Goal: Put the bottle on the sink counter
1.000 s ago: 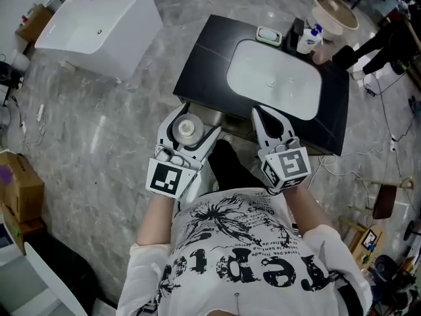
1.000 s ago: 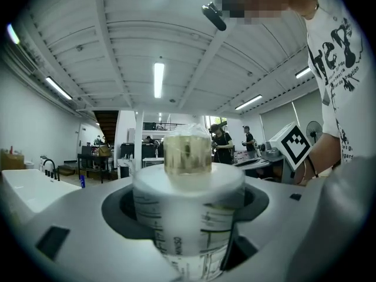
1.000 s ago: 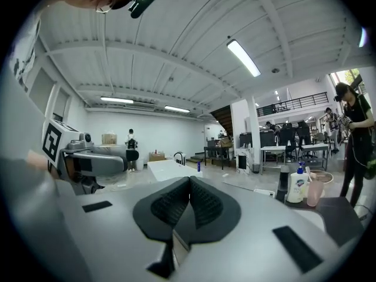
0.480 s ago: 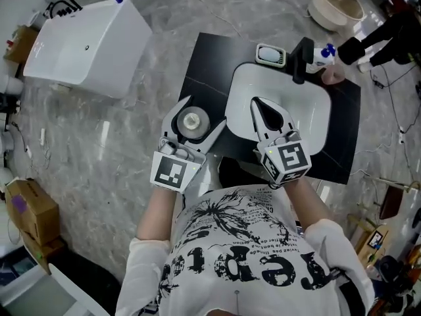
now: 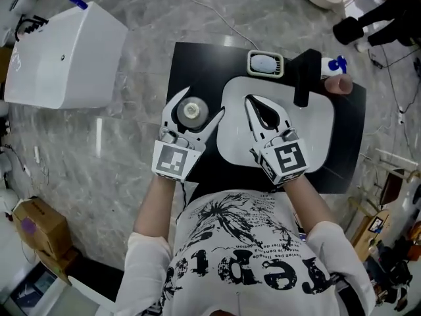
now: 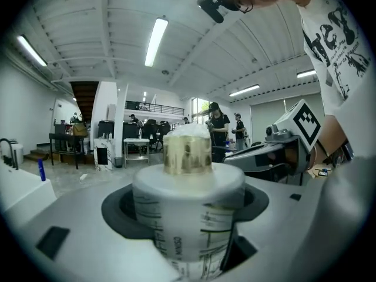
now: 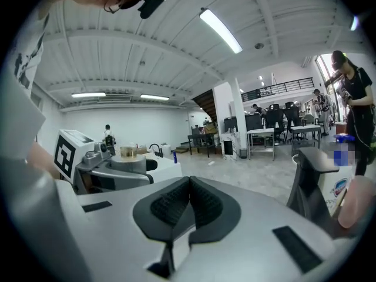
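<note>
The left gripper (image 5: 201, 105) clamps the bottle (image 5: 192, 110) upright between its jaws, over the black sink counter (image 5: 197, 64). The right gripper (image 5: 258, 106) — jaws pressed together, empty — hangs above the basin (image 5: 316, 130).

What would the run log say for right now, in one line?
left gripper: shut on bottle | bottle: above sink counter, not released | right gripper: shut, empty, above basin

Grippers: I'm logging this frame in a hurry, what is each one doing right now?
Left gripper: closed on the bottle.
Right gripper: fingers closed, holding nothing.
</note>
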The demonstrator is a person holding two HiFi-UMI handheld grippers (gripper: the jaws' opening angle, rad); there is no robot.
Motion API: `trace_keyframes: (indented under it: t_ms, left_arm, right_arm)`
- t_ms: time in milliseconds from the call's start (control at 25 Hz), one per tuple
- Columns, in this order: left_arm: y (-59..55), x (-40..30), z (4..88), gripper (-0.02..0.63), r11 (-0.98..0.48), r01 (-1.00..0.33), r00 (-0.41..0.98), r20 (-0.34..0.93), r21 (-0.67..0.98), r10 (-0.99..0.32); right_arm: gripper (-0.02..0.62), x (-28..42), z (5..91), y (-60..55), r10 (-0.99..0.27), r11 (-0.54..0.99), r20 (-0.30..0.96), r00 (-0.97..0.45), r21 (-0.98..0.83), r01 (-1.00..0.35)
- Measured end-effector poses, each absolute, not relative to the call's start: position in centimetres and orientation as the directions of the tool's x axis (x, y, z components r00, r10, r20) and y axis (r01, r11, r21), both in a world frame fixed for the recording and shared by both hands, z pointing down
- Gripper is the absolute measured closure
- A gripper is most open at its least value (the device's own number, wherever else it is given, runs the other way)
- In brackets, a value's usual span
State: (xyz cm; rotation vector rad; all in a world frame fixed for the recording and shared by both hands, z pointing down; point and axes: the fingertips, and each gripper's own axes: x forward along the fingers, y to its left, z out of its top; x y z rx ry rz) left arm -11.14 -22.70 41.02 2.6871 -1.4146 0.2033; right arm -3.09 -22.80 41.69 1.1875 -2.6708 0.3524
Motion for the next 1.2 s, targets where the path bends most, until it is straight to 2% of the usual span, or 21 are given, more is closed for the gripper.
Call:
trace_keyframes:
  t_ms: [120,280,520,600,920,1200]
  left_arm:
    - [-25.6,-10.6,43.5,0.256,-0.586,-0.810,0.580,0.180,0.023,-0.795]
    - [-28.8,-10.1,47.2,0.256,-0.612,-0.790,0.593,0.271,0.017,-0.758]
    - [-33.1,-10.1,51.4,0.256,-0.608,-0.793,0.590,0.301,0.039,-0.749]
    - [-34.4,-10.5,52.5,0.256,-0.598,-0.800,0.582,0.305,0.049,-0.754]
    - [-38.3,-11.2,55.4,0.256,-0.577,-0.817,0.540,0.360,0.006,-0.761]
    - [-39.5,-11.1,56.8,0.256,-0.602,-0.798,0.553,0.433,0.031,-0.712]
  right_arm:
    - [0.580,-3.0,43.5,-25.1,-0.699,0.648,0.292,-0.652,-0.126,-0.751]
    - [0.580,-3.3,45.4,-27.1,-0.674,0.678,0.287,-0.681,-0.124,-0.724]
    - [0.580,-3.6,47.7,-30.2,-0.689,0.671,0.297,-0.661,-0.083,-0.737]
    - [0.580,-4.1,47.7,-31.3,-0.707,0.666,0.256,-0.660,-0.072,-0.742]
    - [0.580,-4.3,49.4,-32.7,-0.721,0.653,0.231,-0.654,-0.091,-0.752]
    - [0.580,-4.4,49.7,-33.0,-0.732,0.635,0.229,-0.642,-0.114,-0.764]
